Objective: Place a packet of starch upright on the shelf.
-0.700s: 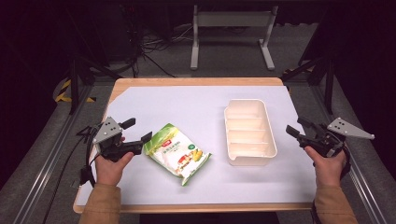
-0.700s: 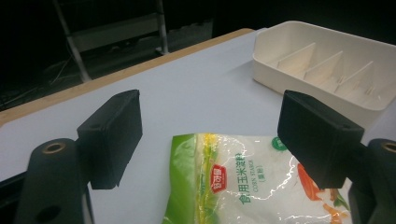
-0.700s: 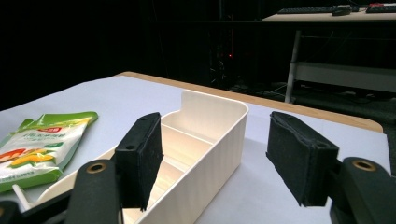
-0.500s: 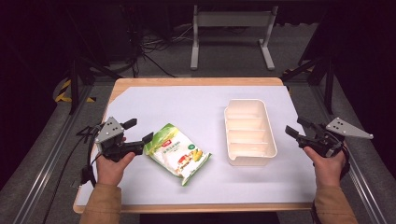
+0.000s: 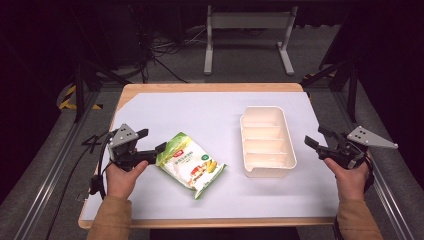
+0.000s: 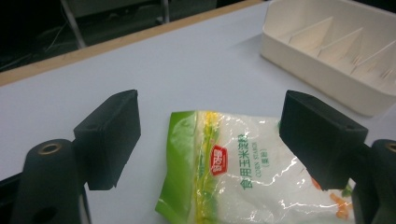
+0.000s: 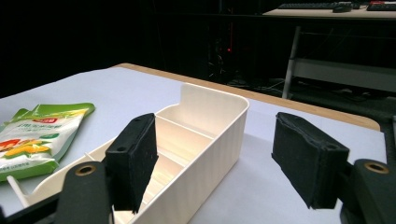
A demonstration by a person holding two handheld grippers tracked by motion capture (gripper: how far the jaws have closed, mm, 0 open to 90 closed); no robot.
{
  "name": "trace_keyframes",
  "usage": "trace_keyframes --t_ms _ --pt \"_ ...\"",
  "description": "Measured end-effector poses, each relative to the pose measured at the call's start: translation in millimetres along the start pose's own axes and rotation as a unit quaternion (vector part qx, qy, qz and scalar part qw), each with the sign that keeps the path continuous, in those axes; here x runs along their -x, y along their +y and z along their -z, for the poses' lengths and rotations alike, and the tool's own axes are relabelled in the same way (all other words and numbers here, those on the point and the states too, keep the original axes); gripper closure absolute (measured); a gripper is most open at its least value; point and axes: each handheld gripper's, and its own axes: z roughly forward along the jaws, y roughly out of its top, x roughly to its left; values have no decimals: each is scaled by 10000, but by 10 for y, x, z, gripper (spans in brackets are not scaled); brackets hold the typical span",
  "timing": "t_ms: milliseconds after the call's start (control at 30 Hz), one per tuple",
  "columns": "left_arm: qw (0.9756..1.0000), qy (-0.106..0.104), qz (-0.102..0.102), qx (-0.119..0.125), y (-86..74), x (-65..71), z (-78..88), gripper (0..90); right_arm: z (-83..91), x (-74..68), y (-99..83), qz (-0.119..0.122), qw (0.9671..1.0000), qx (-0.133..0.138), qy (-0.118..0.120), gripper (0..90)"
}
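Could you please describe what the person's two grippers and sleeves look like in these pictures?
Both the left gripper and right gripper are black, each topped by a grey three-cornered plate. Their fingers are blocky black pads on arms with brass-ringed holes. A black cable trails from the left one. The sleeves are tan.

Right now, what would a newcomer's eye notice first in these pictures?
A green and clear corn starch bag lies on the white table, with the open left gripper at its edge. To its right stands a cream divided tray, with the open right gripper beside it.
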Motion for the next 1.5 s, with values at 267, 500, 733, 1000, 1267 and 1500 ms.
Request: trace_keyframes --t_ms 267,500,733,1000,1267,1500 --pt "9987 -113 104 -488 -81 -41 -167 189 -35 3 -19 -20 9999 -89 58 298" --pt "9965 -48 194 -813 -187 -93 -291 190 -69 -1 -42 -47 9998 -195 93 285" --pt "9933 -16 278 -1124 -289 -135 -403 187 -115 -9 -68 -7 9995 -297 122 278" --pt "9889 -31 303 -1451 -351 -136 -509 186 -146 -18 -88 8 9992 -375 136 272" --pt "9817 -81 393 -1860 -418 -151 -612 184 -177 -24 -111 10 9990 -420 176 267" --pt "9754 -250 630 -2100 -463 -191 -675 166 -206 -40 -125 -1 9987 -454 231 266"
